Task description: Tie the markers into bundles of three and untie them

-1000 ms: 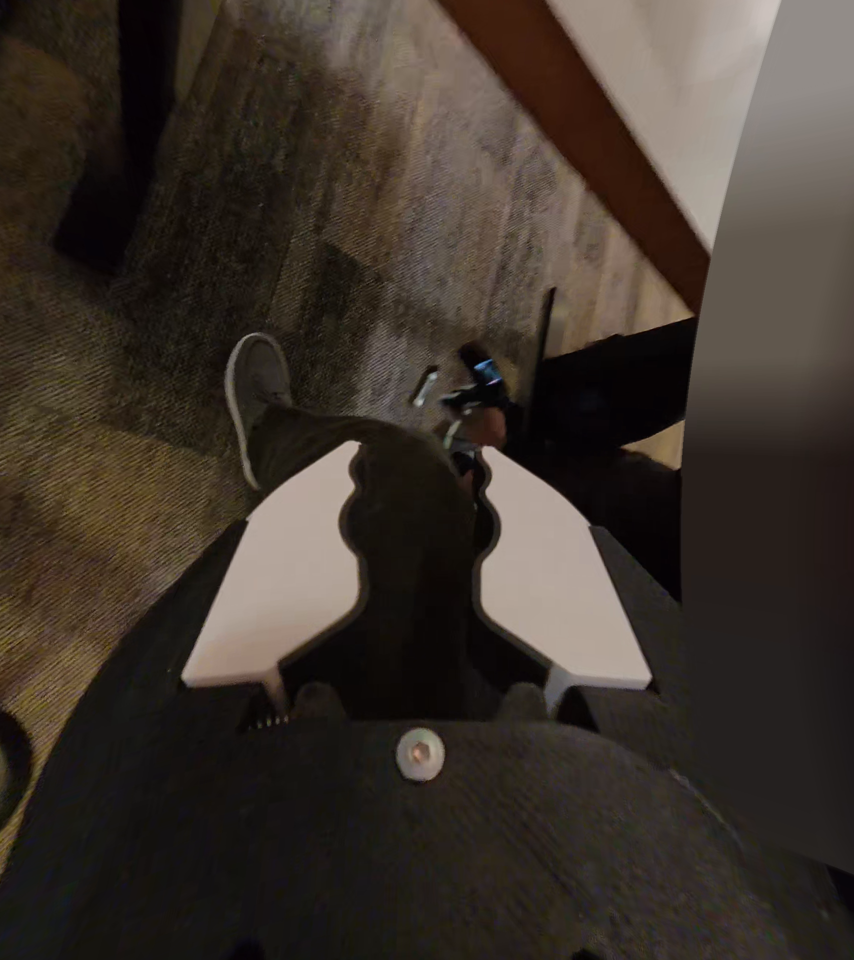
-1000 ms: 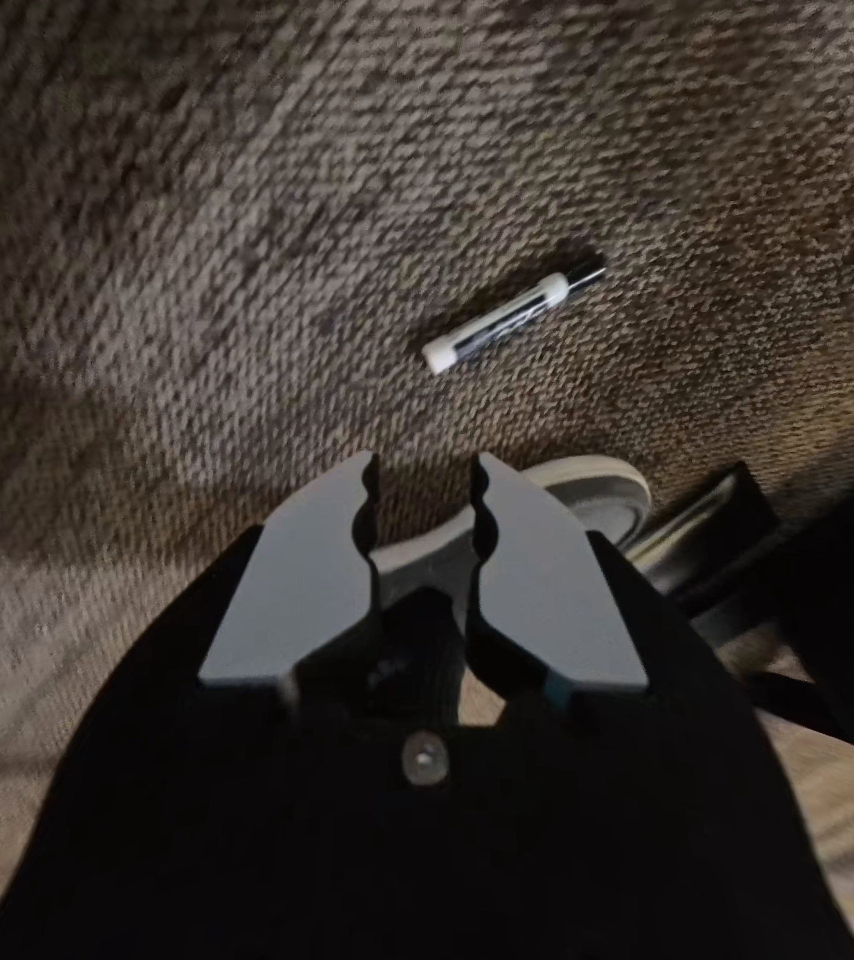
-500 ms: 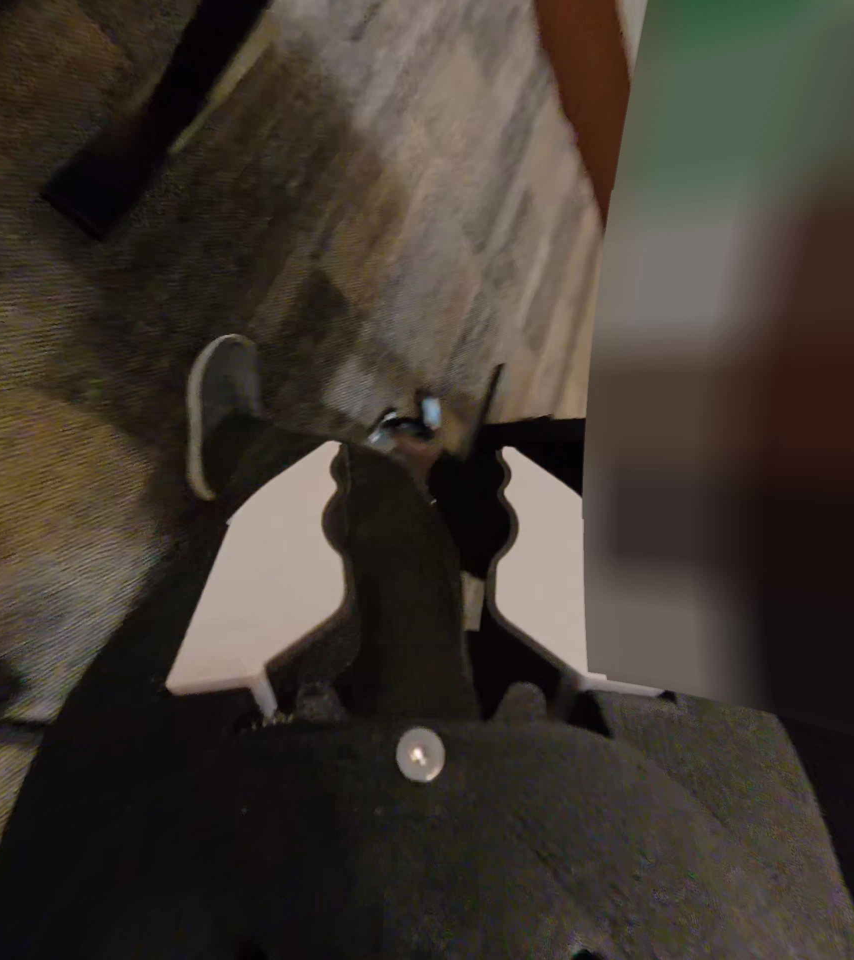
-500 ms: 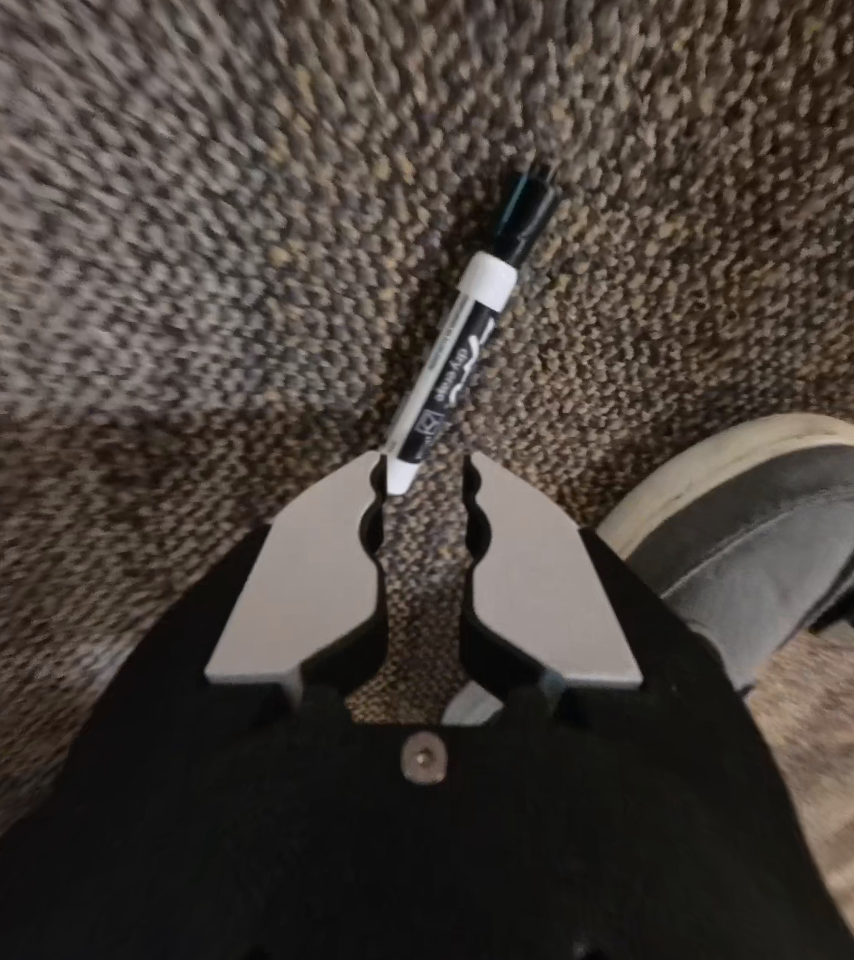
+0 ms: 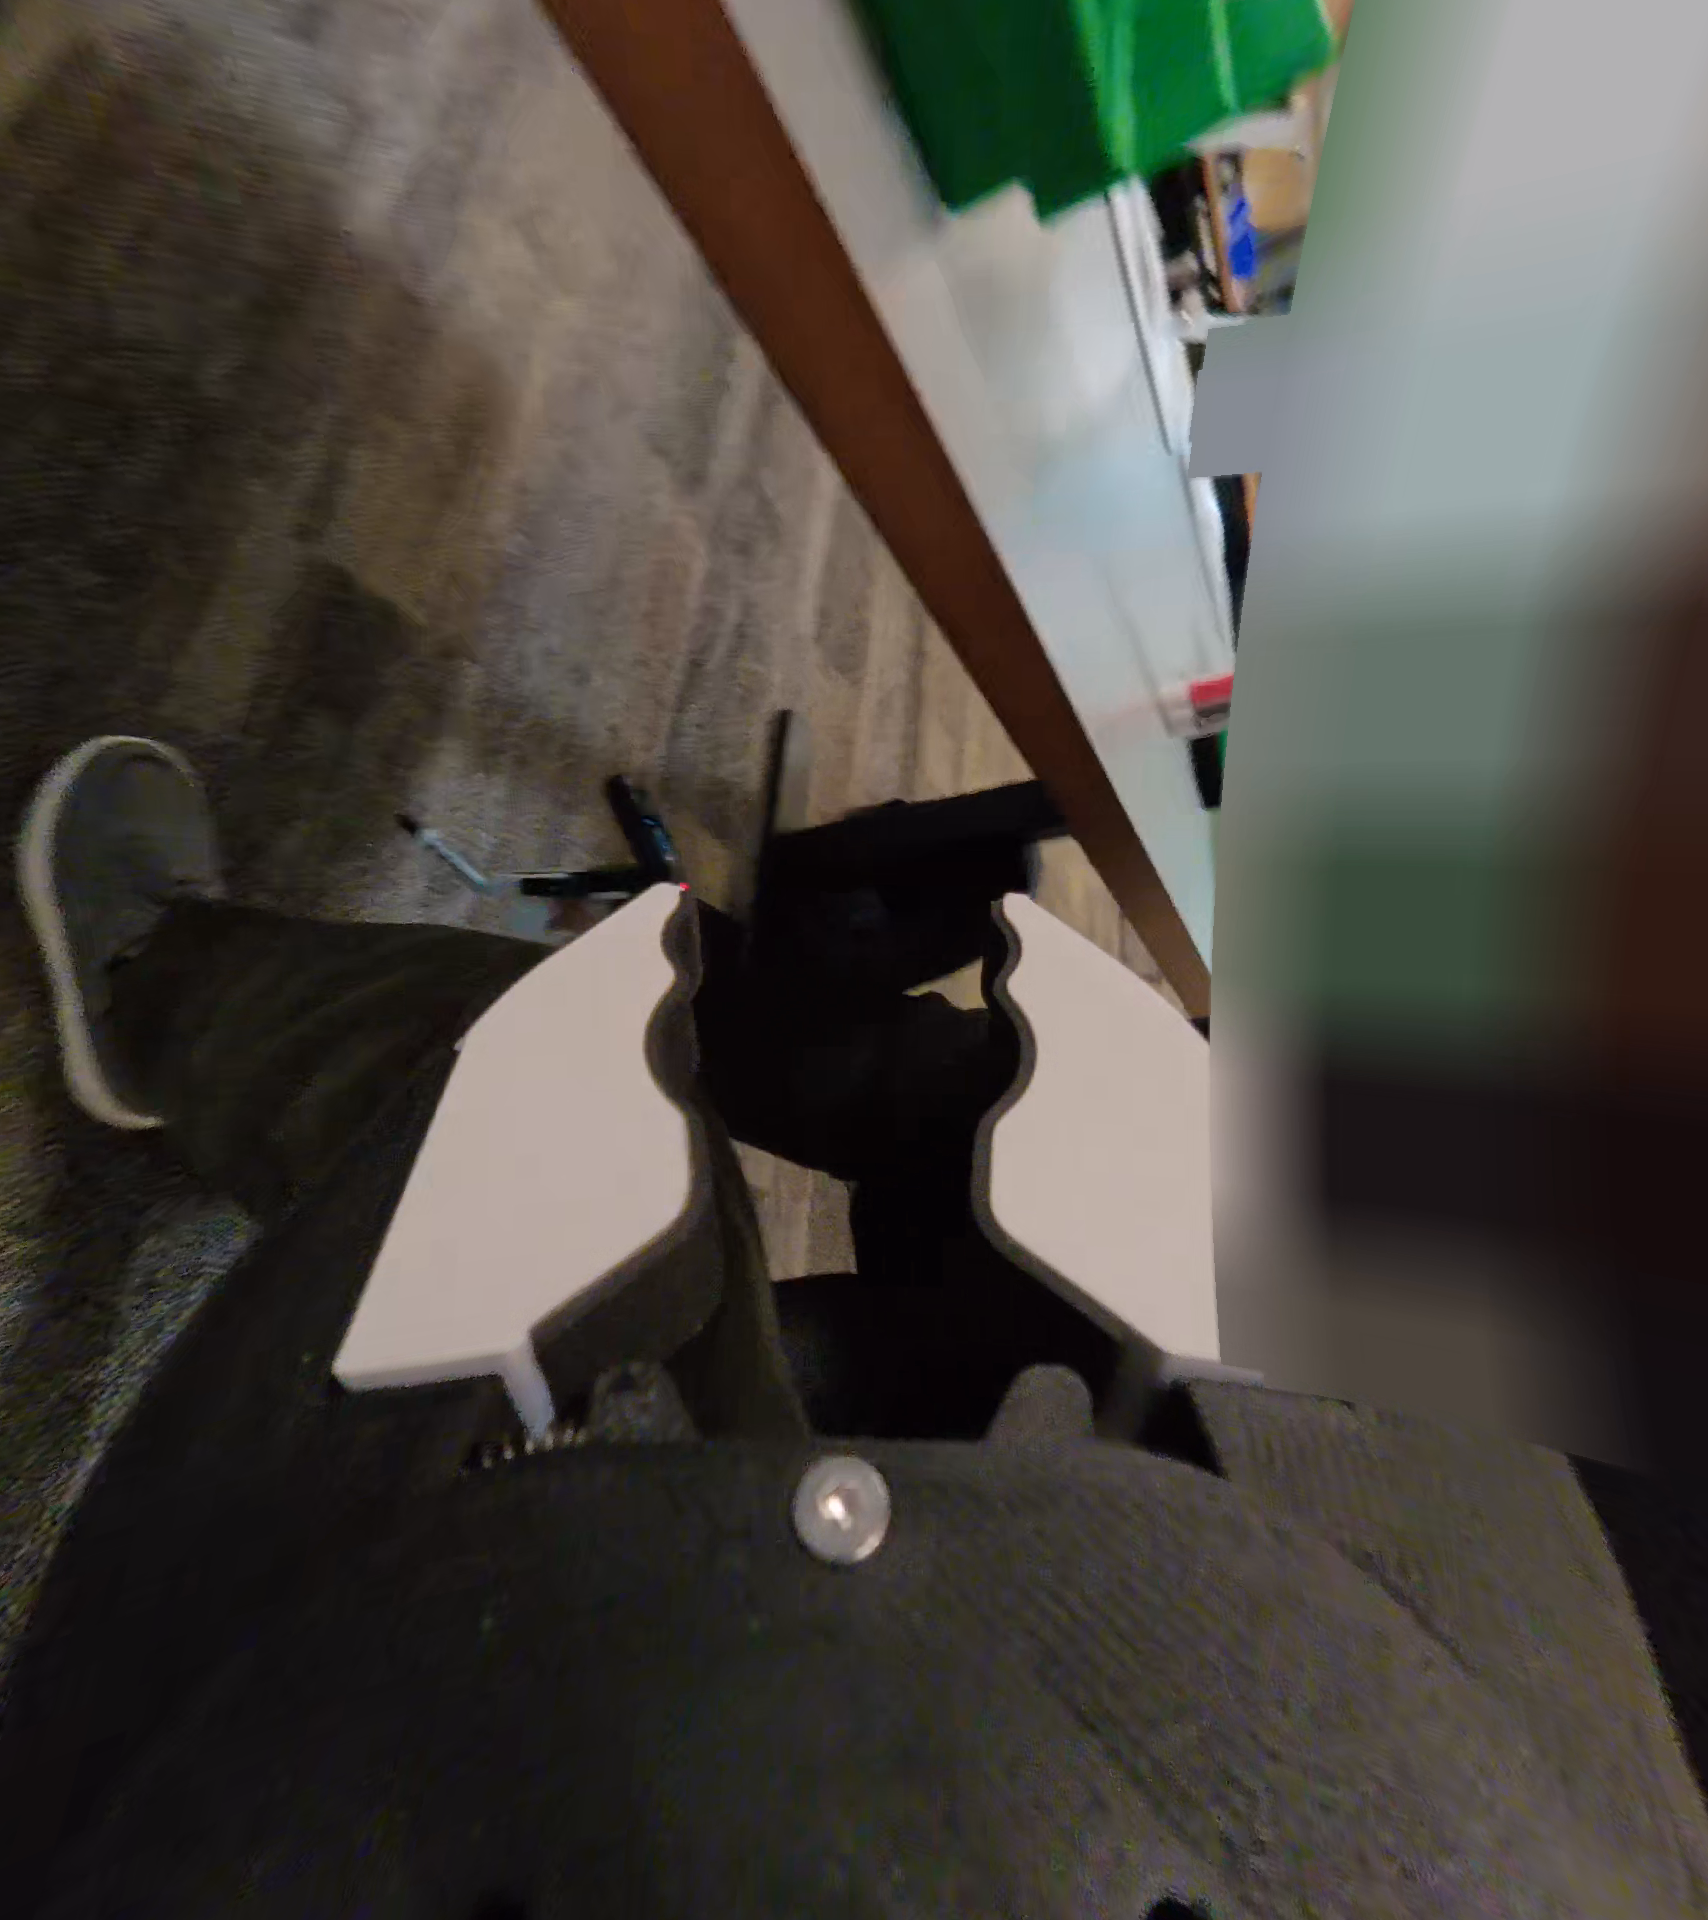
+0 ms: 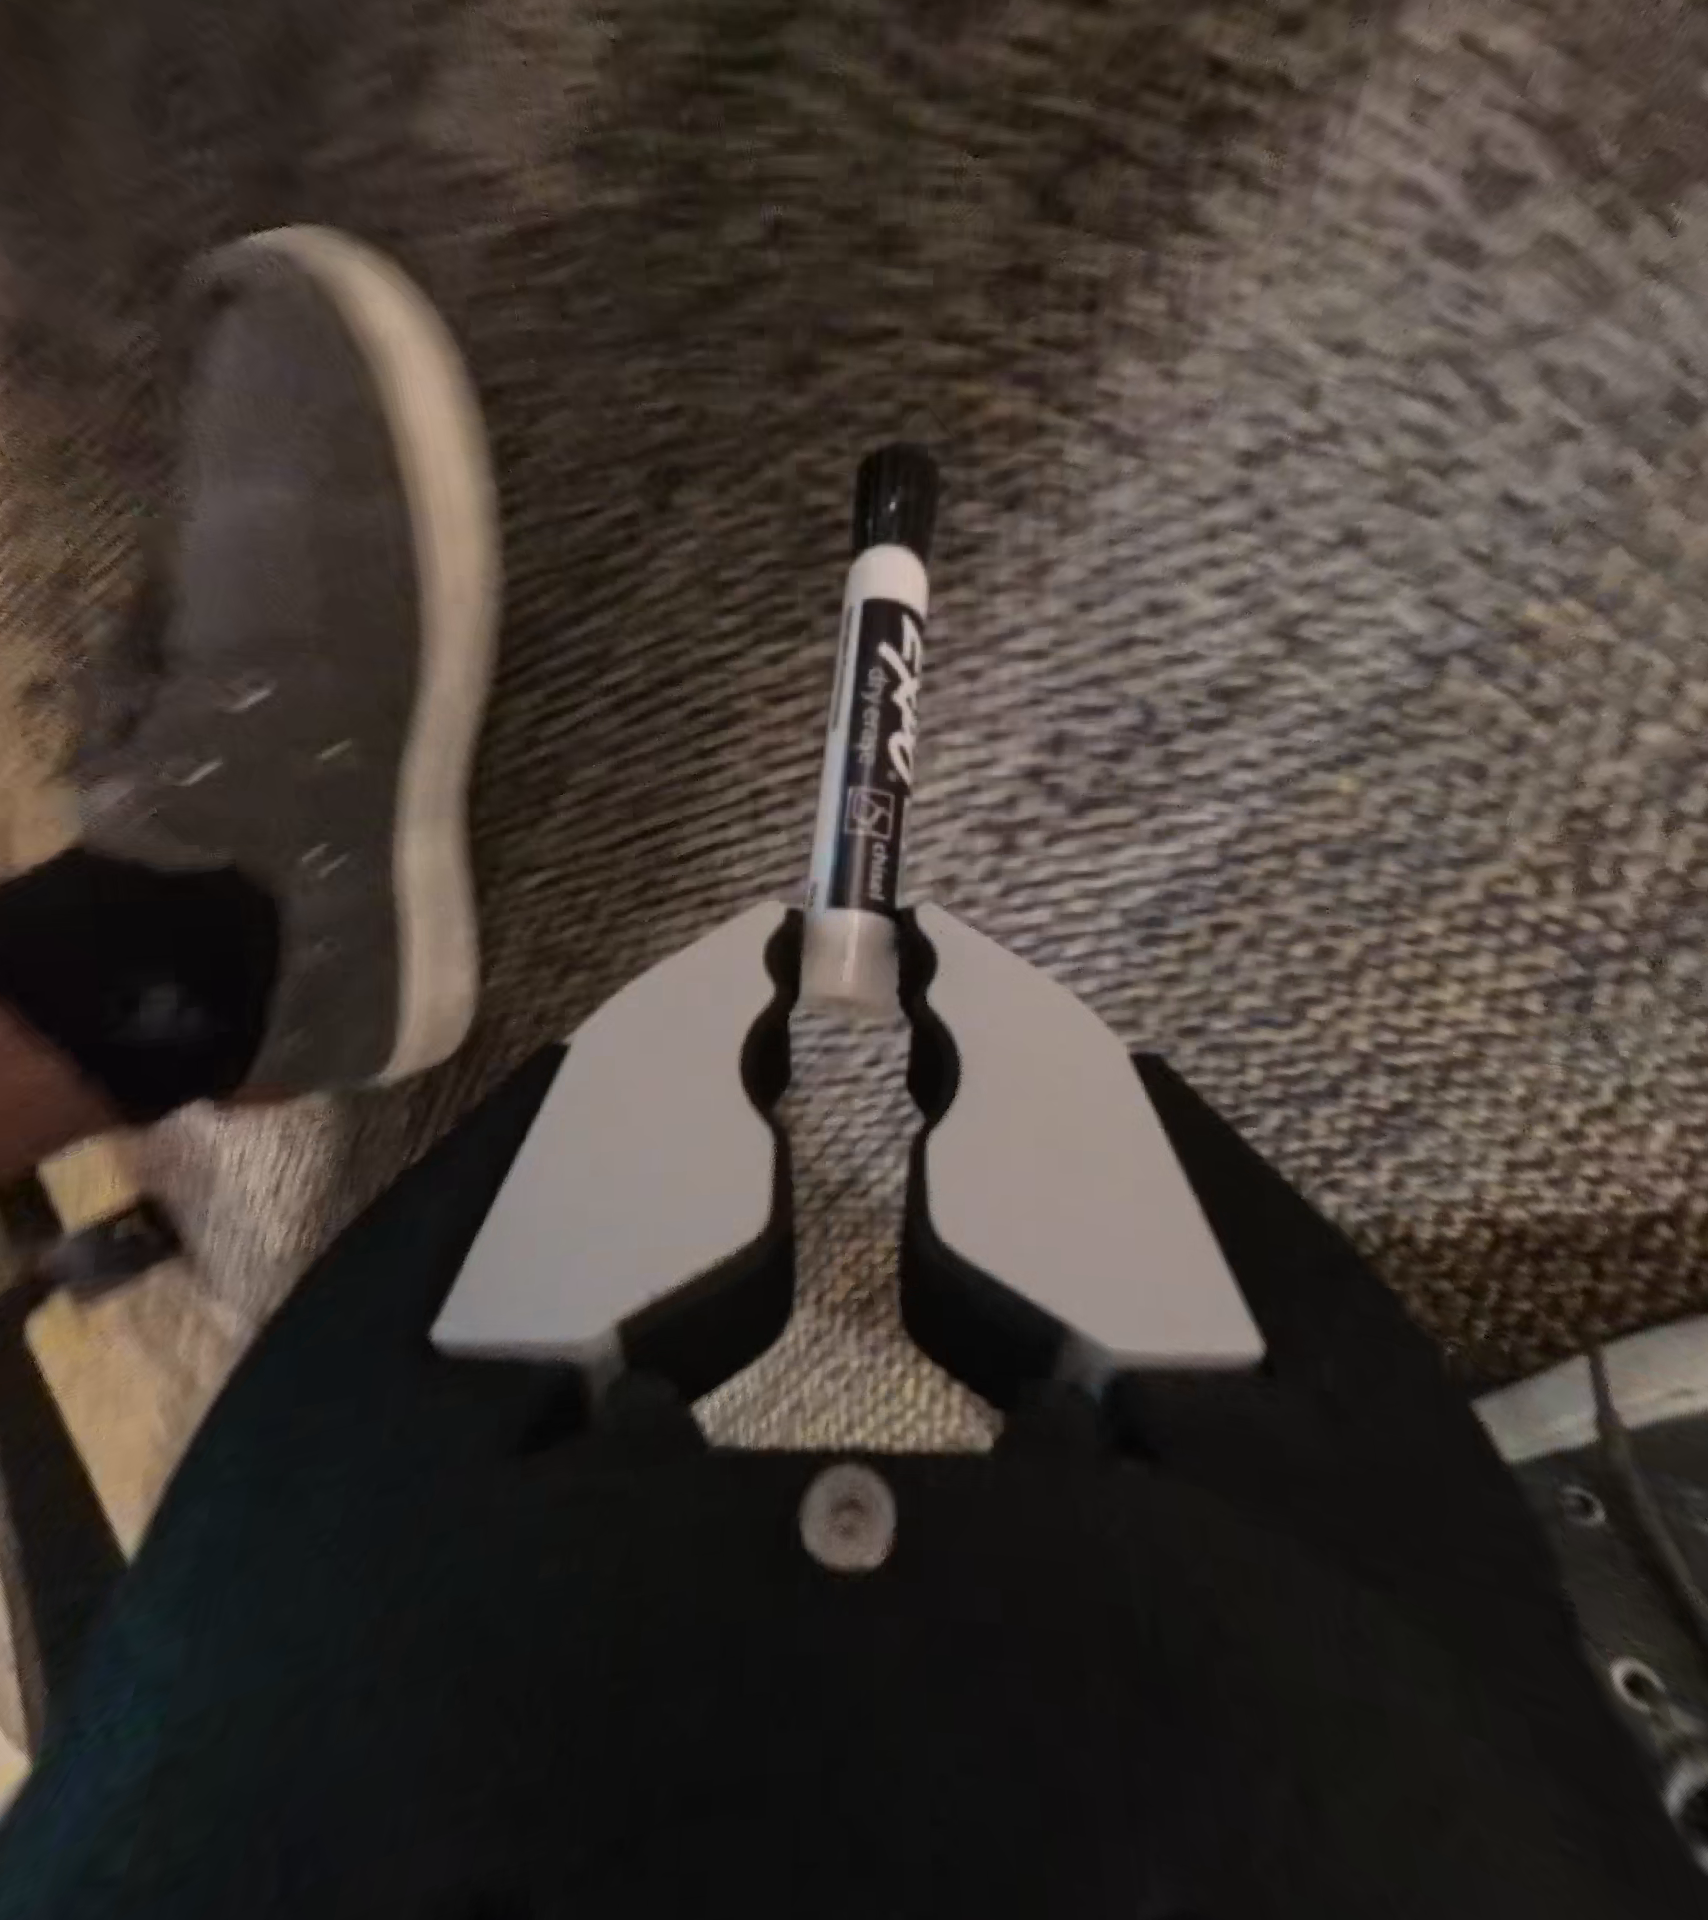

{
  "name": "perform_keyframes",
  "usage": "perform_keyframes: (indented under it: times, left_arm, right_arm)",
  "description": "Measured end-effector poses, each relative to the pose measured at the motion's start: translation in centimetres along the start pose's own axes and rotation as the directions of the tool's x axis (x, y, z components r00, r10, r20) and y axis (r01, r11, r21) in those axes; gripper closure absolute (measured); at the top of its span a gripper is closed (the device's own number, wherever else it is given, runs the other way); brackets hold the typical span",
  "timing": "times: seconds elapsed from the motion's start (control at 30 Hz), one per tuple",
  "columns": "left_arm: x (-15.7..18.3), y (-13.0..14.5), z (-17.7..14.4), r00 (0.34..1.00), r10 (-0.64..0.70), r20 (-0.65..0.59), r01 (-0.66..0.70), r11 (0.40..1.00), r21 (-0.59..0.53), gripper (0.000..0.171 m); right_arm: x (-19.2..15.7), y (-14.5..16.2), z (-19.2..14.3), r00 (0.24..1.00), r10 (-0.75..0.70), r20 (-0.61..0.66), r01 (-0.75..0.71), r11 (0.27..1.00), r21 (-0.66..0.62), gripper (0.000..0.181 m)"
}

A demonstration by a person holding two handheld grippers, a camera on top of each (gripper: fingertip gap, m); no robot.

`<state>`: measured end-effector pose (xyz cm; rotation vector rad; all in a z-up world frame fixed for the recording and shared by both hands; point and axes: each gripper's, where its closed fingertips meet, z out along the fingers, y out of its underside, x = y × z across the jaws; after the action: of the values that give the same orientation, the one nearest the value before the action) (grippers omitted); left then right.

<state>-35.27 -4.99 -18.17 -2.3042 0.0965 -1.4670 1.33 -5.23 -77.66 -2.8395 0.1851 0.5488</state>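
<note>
My right gripper is shut on the white rear end of a black-capped marker. The marker points straight ahead over the grey carpet; I cannot tell whether it is off the floor. My left gripper is open and empty, held above a person's dark trouser leg. In the left wrist view a thin marker shows small and far off near the carpet, next to a dark blurred object.
A grey shoe stands left of the marker, and a laced shoe is at the lower right. A brown-edged white table with a green box runs along the right of the left wrist view. Left tips to right tips: about 70 cm.
My right gripper came down to the marker lying on the carpet and shut on its white end. The left wrist view swung towards the table, and its jaws stand a little wider.
</note>
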Motion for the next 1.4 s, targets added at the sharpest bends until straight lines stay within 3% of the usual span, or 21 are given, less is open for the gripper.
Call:
perform_keyframes:
  times: [0.17,0.27,0.37,0.57,0.7,0.83,1.0,1.03,1.07,1.1,1.2,1.33,1.4]
  left_arm:
    - [5.2,3.7,3.5,0.990,0.080,-0.118,-0.096,0.985,-0.143,0.118]
    - [7.7,5.6,4.7,0.982,0.097,-0.162,-0.129,0.972,-0.198,0.118]
    - [8.4,5.5,4.9,0.985,0.117,-0.128,-0.137,0.978,-0.157,0.118]
    - [9.4,5.7,4.3,0.976,0.200,-0.082,-0.210,0.969,-0.128,0.116]
    - [9.3,8.2,5.4,0.946,0.319,-0.058,-0.323,0.919,-0.224,0.113]
    - [12.1,11.5,5.4,0.950,0.221,-0.218,-0.280,0.913,-0.296,0.115]
    - [17.4,16.7,5.6,0.884,-0.014,-0.468,-0.227,0.862,-0.453,0.116]
    - [17.6,16.7,6.2,0.888,0.000,-0.460,-0.222,0.876,-0.428,0.119]
    - [17.7,16.2,6.8,0.897,0.032,-0.440,-0.215,0.902,-0.374,0.139]
    - [18.1,15.5,7.1,0.891,0.049,-0.451,-0.211,0.924,-0.317,0.149]
    - [19.3,16.0,7.4,0.857,0.051,-0.512,-0.262,0.899,-0.350,0.152]
    - [20.0,16.8,9.2,0.823,0.109,-0.557,-0.344,0.877,-0.336,0.152]
    - [20.0,16.5,9.8,0.807,0.110,-0.580,-0.351,0.879,-0.321,0.152]
  right_arm:
    - [-13.6,0.5,-8.8,0.940,-0.324,0.107,0.320,0.946,0.056,0.163]
    - [-20.8,0.4,-16.2,0.904,-0.403,0.140,0.382,0.911,0.155,0.163]
    - [-26.8,1.8,-24.4,0.881,-0.438,0.178,0.390,0.886,0.252,0.163]
    - [-32.8,8.3,-38.1,0.854,-0.520,0.025,0.470,0.790,0.394,0.163]
    - [-37.8,5.6,-47.1,0.895,-0.442,0.053,0.338,0.752,0.567,0.164]
    - [-40.8,6.0,-55.6,0.924,-0.379,0.056,0.211,0.626,0.751,0.163]
    - [-42.6,7.7,-57.5,0.906,-0.418,0.061,0.217,0.585,0.781,0.163]
    - [-43.0,7.5,-57.5,0.895,-0.443,0.048,0.244,0.577,0.780,0.163]
    - [-43.4,7.4,-57.5,0.884,-0.467,0.022,0.279,0.566,0.776,0.163]
    - [-43.5,7.4,-57.4,0.873,-0.487,-0.014,0.321,0.554,0.768,0.163]
    - [-42.9,7.7,-57.6,0.857,-0.508,-0.087,0.387,0.525,0.758,0.163]
    - [-40.5,7.9,-58.1,0.904,-0.426,0.030,0.267,0.619,0.738,0.160]
    - [-38.2,7.7,-58.8,0.925,-0.368,0.090,0.186,0.648,0.739,0.147]
